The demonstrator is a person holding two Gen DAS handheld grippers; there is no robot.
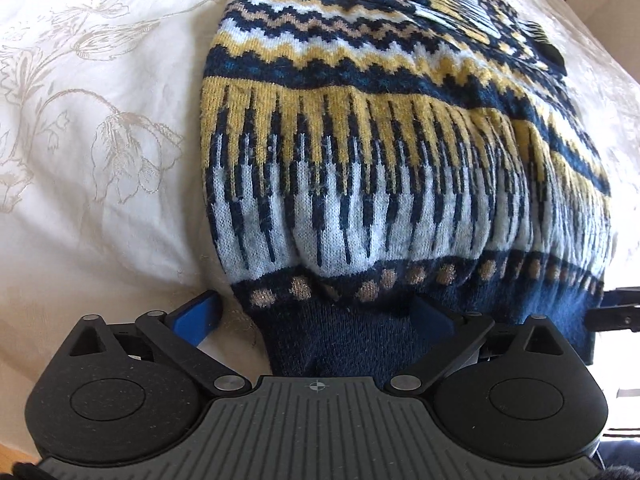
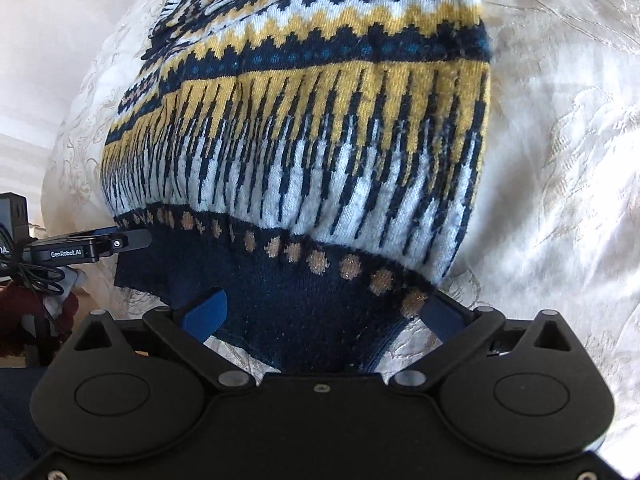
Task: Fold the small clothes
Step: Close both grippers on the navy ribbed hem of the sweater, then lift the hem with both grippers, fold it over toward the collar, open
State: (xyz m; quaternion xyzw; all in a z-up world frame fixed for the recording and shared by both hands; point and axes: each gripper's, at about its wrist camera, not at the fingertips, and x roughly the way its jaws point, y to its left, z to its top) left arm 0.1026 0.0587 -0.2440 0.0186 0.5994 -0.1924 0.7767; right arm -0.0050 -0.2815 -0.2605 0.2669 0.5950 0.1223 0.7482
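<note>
Sweater (image 1: 360,140) lies folded, navy, yellow and white zigzags.

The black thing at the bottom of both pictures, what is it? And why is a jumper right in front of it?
That black thing is a hand-held grabber with two blue fingers. A person holds one in each hand, and each grabber carries a little camera that looks out along its fingers. So one picture comes from the left gripper and the other from the right gripper.

In front of them lies a knitted sweater with navy, yellow and pale blue patterns. It rests on a cream bedcover with flowers woven into it.

Both grabbers have their fingers spread wide open. The sweater's dark blue bottom band sits between the fingers in each picture, but nothing is squeezed or lifted. At the left edge of the right picture you can see part of the other grabber.
</note>
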